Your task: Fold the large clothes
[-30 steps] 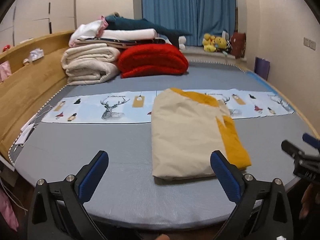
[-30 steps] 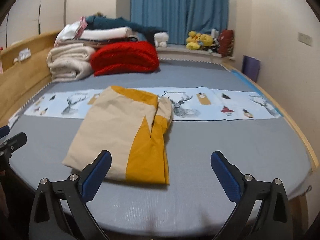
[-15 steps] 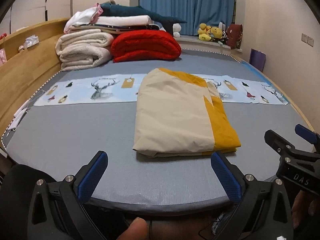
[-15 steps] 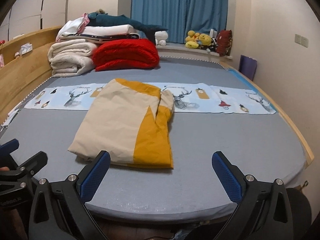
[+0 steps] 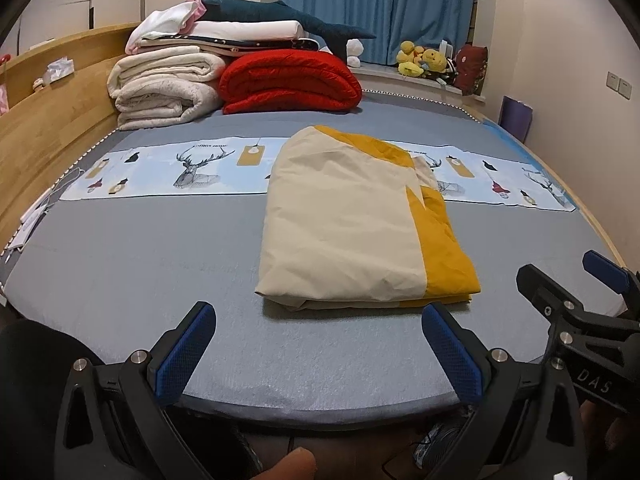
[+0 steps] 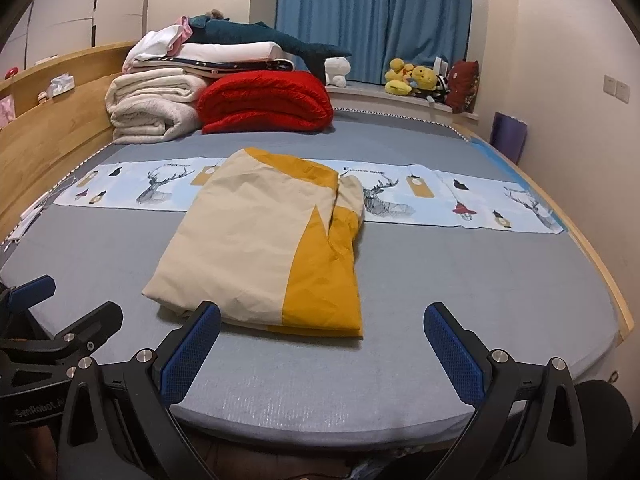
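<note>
A cream and mustard-yellow garment [image 5: 352, 224] lies folded into a flat rectangle on the grey bed [image 5: 132, 272]; it also shows in the right wrist view [image 6: 264, 248]. My left gripper [image 5: 320, 356] is open and empty, held back at the bed's near edge, short of the garment. My right gripper [image 6: 320, 356] is open and empty too, at the near edge just in front of the garment's yellow corner. The right gripper shows at the right of the left wrist view [image 5: 576, 288], and the left gripper at the left of the right wrist view [image 6: 60, 320].
A printed deer cloth strip [image 5: 192, 168] lies across the bed behind the garment. Folded white blankets [image 5: 164, 88] and a red quilt [image 5: 288, 80] are stacked at the far left. A wooden headboard [image 5: 40, 120] runs along the left. Plush toys [image 5: 424, 60] sit on the window ledge.
Both grippers have drawn back toward the bed's near edge and lowered, so the garment looks farther away. The garment has not moved.
</note>
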Demonstrator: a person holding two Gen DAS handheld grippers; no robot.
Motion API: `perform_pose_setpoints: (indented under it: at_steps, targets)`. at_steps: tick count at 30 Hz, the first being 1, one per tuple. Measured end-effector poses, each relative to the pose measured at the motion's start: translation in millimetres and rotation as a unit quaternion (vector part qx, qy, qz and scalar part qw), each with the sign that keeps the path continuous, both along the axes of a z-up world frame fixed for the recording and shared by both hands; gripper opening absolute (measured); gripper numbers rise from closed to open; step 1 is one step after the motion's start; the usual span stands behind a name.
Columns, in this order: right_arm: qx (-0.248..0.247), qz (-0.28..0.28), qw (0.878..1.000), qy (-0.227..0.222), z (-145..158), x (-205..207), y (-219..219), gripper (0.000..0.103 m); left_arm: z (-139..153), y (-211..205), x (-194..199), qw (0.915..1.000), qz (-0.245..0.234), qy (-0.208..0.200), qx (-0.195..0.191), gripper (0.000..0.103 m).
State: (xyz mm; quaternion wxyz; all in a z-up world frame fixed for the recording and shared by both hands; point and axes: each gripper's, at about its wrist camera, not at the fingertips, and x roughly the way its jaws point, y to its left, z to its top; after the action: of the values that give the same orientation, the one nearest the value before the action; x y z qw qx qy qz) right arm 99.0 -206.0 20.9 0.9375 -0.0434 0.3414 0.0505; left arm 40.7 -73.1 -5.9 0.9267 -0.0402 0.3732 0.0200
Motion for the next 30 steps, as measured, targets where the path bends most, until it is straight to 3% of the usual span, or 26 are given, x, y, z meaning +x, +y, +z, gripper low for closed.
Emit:
perform_pose_setpoints:
  at_steps: [30]
  targets:
    - [-0.006,0.005,1.0,-0.014,1.9,-3.5,6.0,0.101,2.1,6.1,-3.2,1.0,0.003,-0.009,-0.003,0.102]
